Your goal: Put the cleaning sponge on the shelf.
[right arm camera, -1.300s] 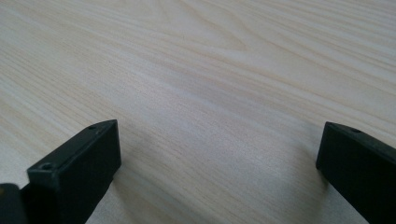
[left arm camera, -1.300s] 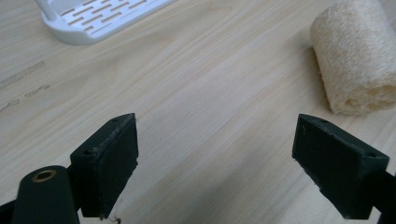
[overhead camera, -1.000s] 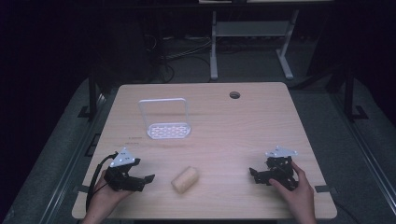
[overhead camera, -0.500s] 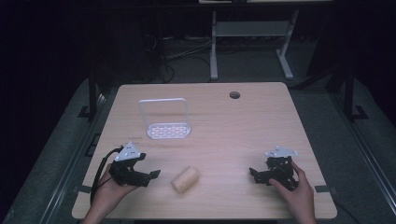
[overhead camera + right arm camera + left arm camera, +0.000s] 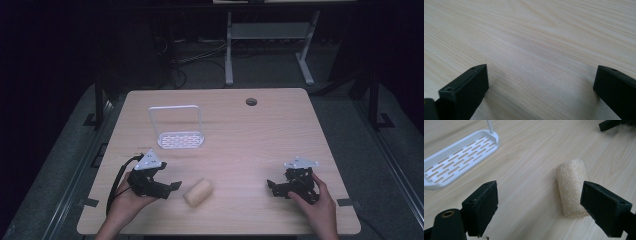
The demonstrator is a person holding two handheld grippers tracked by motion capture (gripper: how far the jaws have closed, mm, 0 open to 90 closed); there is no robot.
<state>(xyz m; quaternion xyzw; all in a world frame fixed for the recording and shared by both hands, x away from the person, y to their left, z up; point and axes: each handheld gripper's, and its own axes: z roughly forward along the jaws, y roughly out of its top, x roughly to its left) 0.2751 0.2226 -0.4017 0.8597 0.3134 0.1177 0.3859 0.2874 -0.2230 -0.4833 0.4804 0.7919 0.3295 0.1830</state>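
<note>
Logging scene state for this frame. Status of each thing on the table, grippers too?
left gripper: open, low over the table, nothing between its jaws, one jaw in front of the bread roll
right gripper: open, empty, over bare wood
bread roll: lying on its side, loose, not gripped
white slotted tray: flat on the table, empty, handle upright
table: holds the tray and the roll
</note>
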